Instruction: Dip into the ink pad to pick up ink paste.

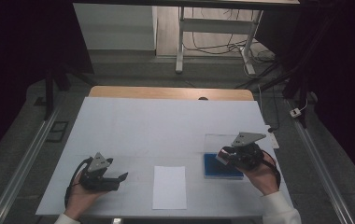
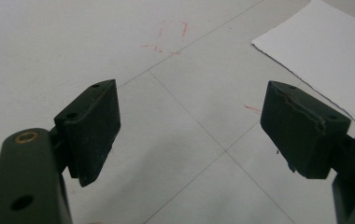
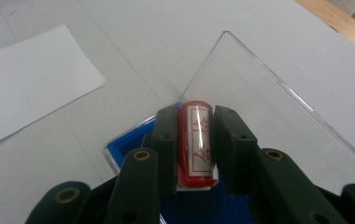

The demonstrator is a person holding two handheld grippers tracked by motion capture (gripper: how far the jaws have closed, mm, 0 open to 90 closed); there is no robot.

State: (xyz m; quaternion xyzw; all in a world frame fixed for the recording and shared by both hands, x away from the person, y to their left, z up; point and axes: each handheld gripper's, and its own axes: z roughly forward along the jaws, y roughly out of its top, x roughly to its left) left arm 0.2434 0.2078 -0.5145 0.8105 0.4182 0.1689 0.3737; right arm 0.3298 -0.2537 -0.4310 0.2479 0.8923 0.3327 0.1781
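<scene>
Two hand-held grippers work over a white-covered table [image 1: 133,126], seen from the high view. At far left, the left gripper [image 1: 119,178] rests low in the person's left hand [image 1: 80,198], its jaws spread wide with nothing between them; the left gripper view shows bare table beneath its pads [image 2: 96,126] and faint red marks [image 2: 171,37] beyond. At centre lies a sheet of white paper [image 1: 169,186], flat and untouched, just beside the left gripper's reach. To the right, the right gripper [image 3: 194,140] is clamped on a small red cylindrical stamp [image 3: 195,140] with a white label bearing red characters, held by its sides directly over a blue ink pad case [image 1: 215,167] whose clear lid [image 3: 269,121] stands open behind it. The right hand [image 1: 264,175] holds the tool close over the case.

The stamp looks light, rigid and smooth-sided, so it may slip or roll between the pads unless gripped squarely at mid-barrel, as it appears to be now. The clear lid seems thin and probably brittle, and rises just behind the stamp; a lift tilted backward could knock it. Whether the stamp's face touches the ink cannot be told. The route from case to paper looks clear across the table, with nothing between them. Beyond the table's far wooden edge [image 1: 171,92], a desk frame [image 1: 213,32] and loose cables [image 1: 213,46] sit well apart from the work.
</scene>
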